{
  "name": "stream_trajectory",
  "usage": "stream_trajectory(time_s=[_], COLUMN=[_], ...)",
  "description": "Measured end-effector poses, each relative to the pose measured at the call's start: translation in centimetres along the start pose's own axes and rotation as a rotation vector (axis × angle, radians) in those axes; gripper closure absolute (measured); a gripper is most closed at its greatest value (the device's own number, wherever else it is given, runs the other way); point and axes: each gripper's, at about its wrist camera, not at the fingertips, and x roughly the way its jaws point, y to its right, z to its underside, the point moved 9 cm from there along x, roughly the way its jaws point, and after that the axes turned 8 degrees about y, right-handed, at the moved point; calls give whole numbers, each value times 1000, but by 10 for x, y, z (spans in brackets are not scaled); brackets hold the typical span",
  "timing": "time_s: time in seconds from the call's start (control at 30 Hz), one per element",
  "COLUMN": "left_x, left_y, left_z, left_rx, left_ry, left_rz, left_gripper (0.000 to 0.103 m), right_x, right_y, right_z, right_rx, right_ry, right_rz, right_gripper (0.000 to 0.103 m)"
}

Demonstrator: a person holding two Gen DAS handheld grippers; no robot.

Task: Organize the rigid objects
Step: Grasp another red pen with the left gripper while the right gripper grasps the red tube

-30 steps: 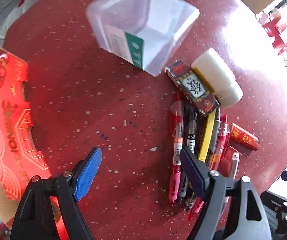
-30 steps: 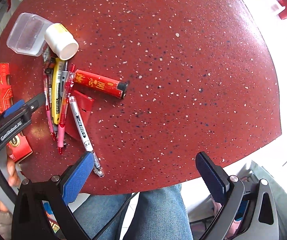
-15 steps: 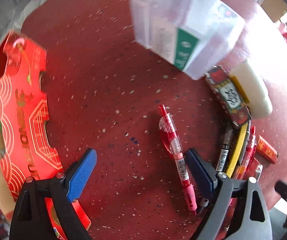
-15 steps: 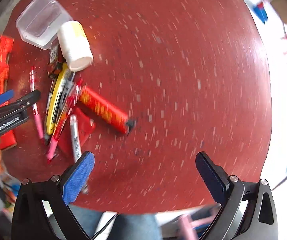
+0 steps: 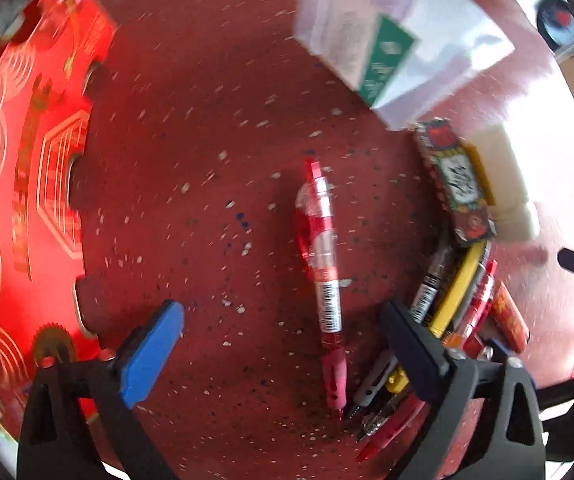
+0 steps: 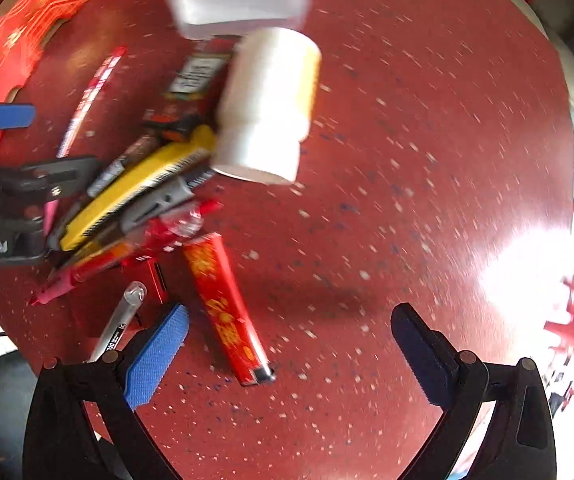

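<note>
A red pen [image 5: 321, 272] lies alone on the red speckled table [image 5: 207, 140], apart from a pile of pens [image 5: 455, 300]. My left gripper [image 5: 283, 352] hangs over it with its jaws opening; the pen lies between the fingers and neither pad touches it. My right gripper [image 6: 291, 356] stands open over a red printed tube [image 6: 223, 312], which lies nearer its blue-padded finger. In the right wrist view the pile holds a yellow utility knife [image 6: 139, 184], and the left gripper [image 6: 35, 144] shows at the left edge.
A clear plastic box [image 5: 399, 40] stands at the far side, with a white bottle [image 6: 267, 108] and a small patterned box [image 5: 455, 184] beside it. A red cardboard piece [image 5: 27, 200] lies at the left. A silver pen [image 6: 119, 320] lies near the table's edge.
The red pen has left the pile and now lies alone to its left. My left gripper moved left and its jaws widened. My right gripper rolled and came over the red tube.
</note>
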Motion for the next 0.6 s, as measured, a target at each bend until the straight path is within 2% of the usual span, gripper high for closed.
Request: stream_trajectory(time_s=[0.07,0.23,0.3,0.4,0.43,0.47,0.5,0.53,0.57,0.6], left_x=[-2,-16,-21,-31,-35,-40,-45,-49,-55,-61], left_y=[6,25,48,95,99,113,120,125,128,131], left_z=[0,-21,-25,-38,-46,-56,-63,-69,-77,-86], left_rx=[-59,-82,-86,-47,-18,5,25,42,53,59], left_ry=[-3,9,4,-20,-24,-23,-21,-21,-16,-9], left_rz=[24,17,5,9,12,15,15,18,19,16], left_gripper=[0,0,0,2,3,8,13,16,25,36], right_x=[-2,-12,-15,-22,-25,-26,-27,-29,-32,-33], right_y=[-5,-28,-33,-39,-43,-44,-43,-48,-54,-57], right_z=[-4,4,5,10,9,9,8,8,7,8], right_rx=[-53,-85,-76,-73,-69,-67,-68,-74,-76,-71], right_ry=[13,37,34,29,25,22,23,24,19,10], right_rz=[6,-25,-62,-74,-75,-76,-77,-74,-73,-63], right_gripper=[2,16,28,35,37,46,62,70,82,83])
